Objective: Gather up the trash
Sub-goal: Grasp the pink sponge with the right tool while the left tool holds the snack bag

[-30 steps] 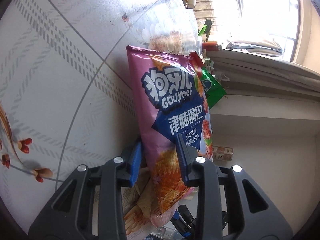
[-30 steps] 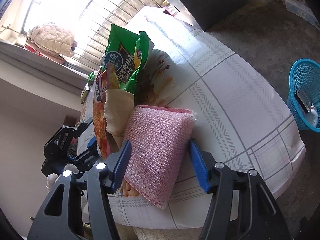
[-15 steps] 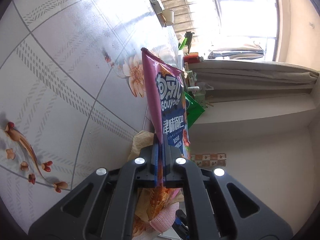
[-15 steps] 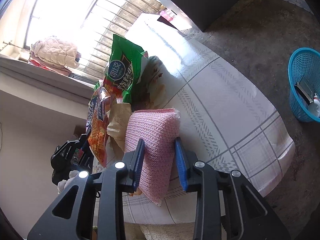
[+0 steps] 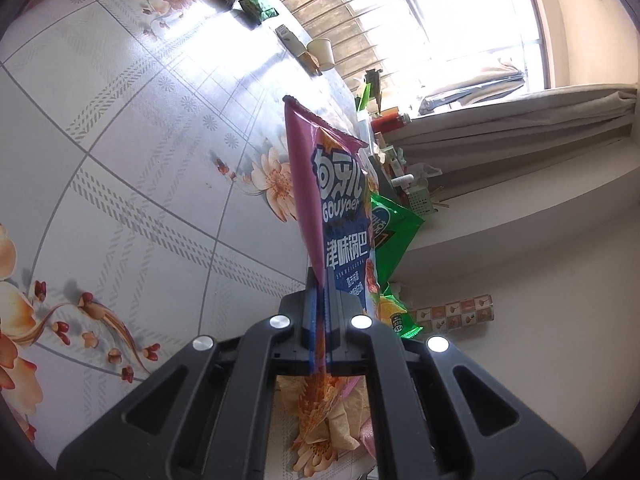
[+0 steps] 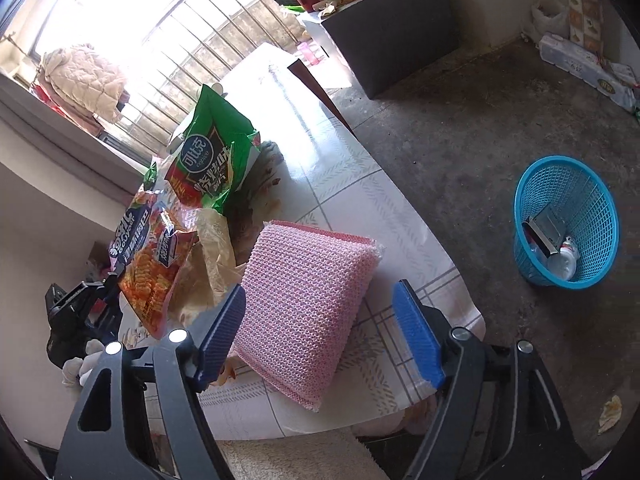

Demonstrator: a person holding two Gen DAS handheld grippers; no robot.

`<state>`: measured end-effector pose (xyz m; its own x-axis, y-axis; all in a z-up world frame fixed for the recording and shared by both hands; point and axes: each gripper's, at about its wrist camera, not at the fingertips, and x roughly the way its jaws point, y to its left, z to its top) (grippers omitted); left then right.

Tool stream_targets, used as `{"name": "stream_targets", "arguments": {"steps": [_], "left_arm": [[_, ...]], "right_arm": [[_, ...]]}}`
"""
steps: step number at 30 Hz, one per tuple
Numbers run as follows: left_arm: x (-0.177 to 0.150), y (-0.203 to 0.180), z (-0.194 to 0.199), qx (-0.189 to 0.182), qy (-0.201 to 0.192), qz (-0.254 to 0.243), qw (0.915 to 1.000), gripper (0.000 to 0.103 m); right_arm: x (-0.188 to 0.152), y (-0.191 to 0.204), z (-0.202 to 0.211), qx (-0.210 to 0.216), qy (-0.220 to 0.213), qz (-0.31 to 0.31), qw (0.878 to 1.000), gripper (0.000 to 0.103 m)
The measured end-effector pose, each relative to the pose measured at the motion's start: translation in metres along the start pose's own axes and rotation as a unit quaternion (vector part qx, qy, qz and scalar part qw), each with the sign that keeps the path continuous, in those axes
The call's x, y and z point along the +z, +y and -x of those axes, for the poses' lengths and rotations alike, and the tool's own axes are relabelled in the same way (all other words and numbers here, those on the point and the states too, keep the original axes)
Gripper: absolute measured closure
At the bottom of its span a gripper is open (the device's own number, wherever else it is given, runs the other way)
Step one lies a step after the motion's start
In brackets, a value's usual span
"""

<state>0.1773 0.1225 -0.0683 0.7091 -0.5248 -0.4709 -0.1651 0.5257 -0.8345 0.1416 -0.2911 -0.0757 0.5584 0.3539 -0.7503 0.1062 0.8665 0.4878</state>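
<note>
My left gripper (image 5: 322, 292) is shut on the lower part of a purple snack bag (image 5: 320, 200), which stands up off the flowered table (image 5: 120, 140). In the right wrist view the same bag (image 6: 148, 256) hangs at the left, held by the left gripper (image 6: 108, 284). A green chip bag (image 6: 212, 160) and a crumpled brown wrapper (image 6: 216, 248) lie beside it. My right gripper (image 6: 318, 294) has its jaws opening. The pink knitted sponge (image 6: 304, 296) lies on the table between them, and the pads do not press on it.
A blue mesh basket (image 6: 600, 208) with some trash in it stands on the concrete floor to the right of the table. A paper cup (image 5: 322, 50) and a green packet (image 5: 258, 8) sit at the table's far end by the barred window. The table edge (image 6: 460, 280) is close.
My left gripper closed on the purple bag and lifted it off the table. The right gripper squeezed in on the pink sponge, then spread wide again and left it lying there.
</note>
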Motion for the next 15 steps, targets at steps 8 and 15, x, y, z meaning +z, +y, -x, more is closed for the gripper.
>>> {"name": "stream_targets", "arguments": {"steps": [8, 15], "left_arm": [[0.002, -0.006, -0.001, 0.003, -0.003, -0.013, 0.9999, 0.102], [0.000, -0.007, -0.002, 0.005, -0.002, -0.019, 0.9998, 0.102]], "right_arm": [[-0.006, 0.031, -0.029, -0.075, 0.024, -0.003, 0.997, 0.016], [-0.008, 0.047, -0.044, -0.111, 0.017, 0.002, 0.994, 0.016]]}}
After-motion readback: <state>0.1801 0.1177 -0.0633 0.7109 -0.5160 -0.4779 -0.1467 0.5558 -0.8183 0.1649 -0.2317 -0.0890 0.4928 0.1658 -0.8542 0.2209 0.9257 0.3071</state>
